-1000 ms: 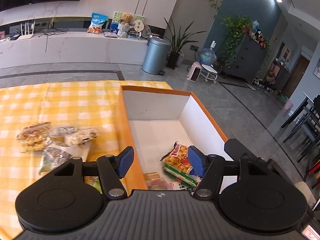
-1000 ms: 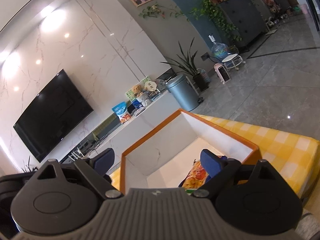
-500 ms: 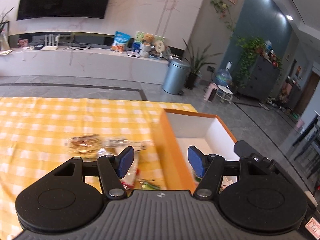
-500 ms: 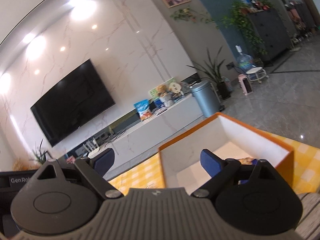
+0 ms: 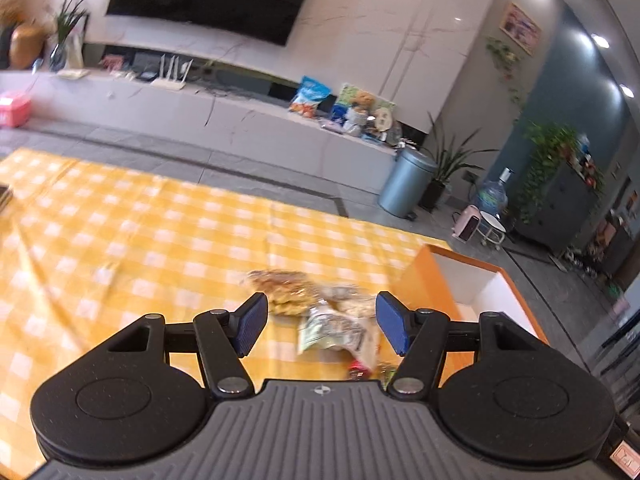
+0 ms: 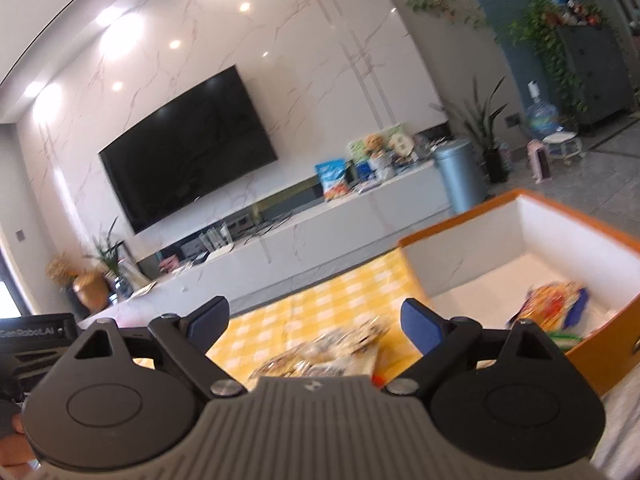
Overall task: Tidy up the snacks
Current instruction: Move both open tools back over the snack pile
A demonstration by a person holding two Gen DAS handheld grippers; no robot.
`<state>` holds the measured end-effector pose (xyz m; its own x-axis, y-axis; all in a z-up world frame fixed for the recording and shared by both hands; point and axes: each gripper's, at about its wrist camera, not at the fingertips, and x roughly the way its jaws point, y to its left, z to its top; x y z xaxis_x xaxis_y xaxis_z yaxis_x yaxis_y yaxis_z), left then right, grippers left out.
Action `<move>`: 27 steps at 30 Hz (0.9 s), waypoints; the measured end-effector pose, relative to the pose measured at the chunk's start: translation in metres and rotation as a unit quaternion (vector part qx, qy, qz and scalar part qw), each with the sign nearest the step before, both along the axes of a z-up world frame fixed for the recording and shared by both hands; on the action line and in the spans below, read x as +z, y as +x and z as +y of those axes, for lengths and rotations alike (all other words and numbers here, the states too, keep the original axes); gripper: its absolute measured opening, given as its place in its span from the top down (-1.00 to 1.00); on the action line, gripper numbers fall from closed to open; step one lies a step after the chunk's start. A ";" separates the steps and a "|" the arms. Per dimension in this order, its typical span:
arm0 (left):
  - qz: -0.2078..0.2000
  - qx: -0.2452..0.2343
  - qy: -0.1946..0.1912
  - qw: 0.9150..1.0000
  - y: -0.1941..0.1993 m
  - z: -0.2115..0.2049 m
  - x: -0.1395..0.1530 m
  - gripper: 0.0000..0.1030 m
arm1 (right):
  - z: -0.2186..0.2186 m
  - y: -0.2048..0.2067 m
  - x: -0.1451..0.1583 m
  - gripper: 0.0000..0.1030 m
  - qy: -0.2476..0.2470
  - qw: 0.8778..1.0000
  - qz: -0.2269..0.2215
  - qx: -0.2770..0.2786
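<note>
Several clear snack packets [image 5: 320, 304] lie in a pile on the yellow checked tablecloth [image 5: 160, 240], left of an orange box with white inside [image 5: 480, 280]. My left gripper [image 5: 320, 322] is open and empty, hovering just above and in front of the pile. My right gripper [image 6: 316, 322] is open and empty; the snack pile [image 6: 332, 348] sits between and below its fingers. The orange box [image 6: 500, 216] is to its right, with an orange-yellow snack bag [image 6: 548, 304] and other packets inside.
A white TV bench [image 5: 240, 120] with a blue bag and toys stands beyond the table. A grey bin [image 5: 406, 182], plants and a water bottle stand on the floor at right. The left gripper's body [image 6: 32, 336] shows at the right wrist view's left edge.
Both grippers have swung left, away from over the box toward the snack pile on the cloth. Both stayed open and empty.
</note>
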<state>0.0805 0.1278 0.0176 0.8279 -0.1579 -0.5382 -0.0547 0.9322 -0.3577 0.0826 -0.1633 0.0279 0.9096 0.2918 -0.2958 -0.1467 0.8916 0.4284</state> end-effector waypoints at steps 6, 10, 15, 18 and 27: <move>0.033 -0.001 -0.044 0.998 0.010 0.030 -0.036 -0.42 | 0.043 0.013 -0.027 -0.76 -0.065 0.997 0.038 0.022; 0.058 -0.007 -0.055 0.997 0.019 0.035 -0.060 -0.42 | 0.057 0.013 -0.050 -0.71 -0.088 0.995 0.031 -0.021; 0.083 -0.011 -0.063 0.995 0.029 0.033 -0.085 -0.42 | 0.070 0.030 -0.080 -0.60 -0.161 0.982 0.079 -0.063; 0.094 -0.016 -0.072 0.993 0.035 0.034 -0.096 -0.42 | 0.062 0.041 -0.093 -0.52 -0.148 0.976 0.135 -0.090; 0.110 -0.014 -0.070 0.991 0.045 0.031 -0.105 -0.42 | 0.032 0.065 -0.128 -0.60 -0.067 0.955 0.234 -0.167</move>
